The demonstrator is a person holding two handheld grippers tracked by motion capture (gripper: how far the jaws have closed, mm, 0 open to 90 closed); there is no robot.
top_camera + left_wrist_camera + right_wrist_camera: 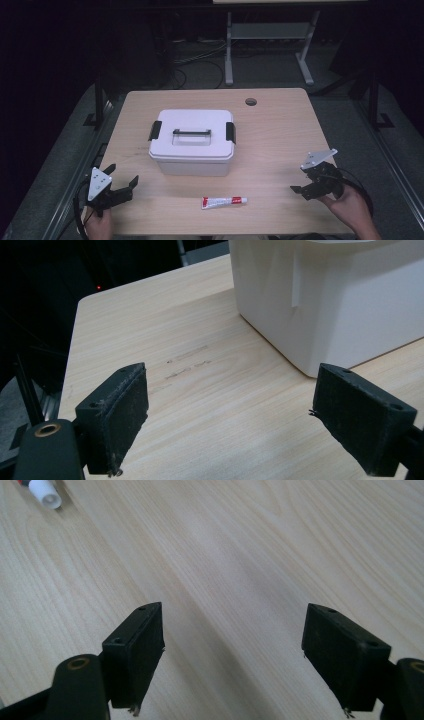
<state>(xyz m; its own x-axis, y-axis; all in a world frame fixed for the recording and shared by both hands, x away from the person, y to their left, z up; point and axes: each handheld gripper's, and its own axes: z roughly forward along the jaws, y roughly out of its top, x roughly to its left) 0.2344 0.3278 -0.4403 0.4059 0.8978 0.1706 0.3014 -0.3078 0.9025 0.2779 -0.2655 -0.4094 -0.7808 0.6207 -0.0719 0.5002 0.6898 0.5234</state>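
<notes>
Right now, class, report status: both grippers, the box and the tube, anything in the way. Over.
Left gripper open, empty, near table's front left. Right gripper open, empty, front right. White lidded box shut, latches down; tube lying flat in front of it. Nothing in the way.

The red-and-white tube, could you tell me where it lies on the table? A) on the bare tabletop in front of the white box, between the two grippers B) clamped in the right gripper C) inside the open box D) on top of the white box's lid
A: the tube lies flat on the table, nearer the person than the closed white box, untouched by the left gripper or the right gripper, both open.
</notes>
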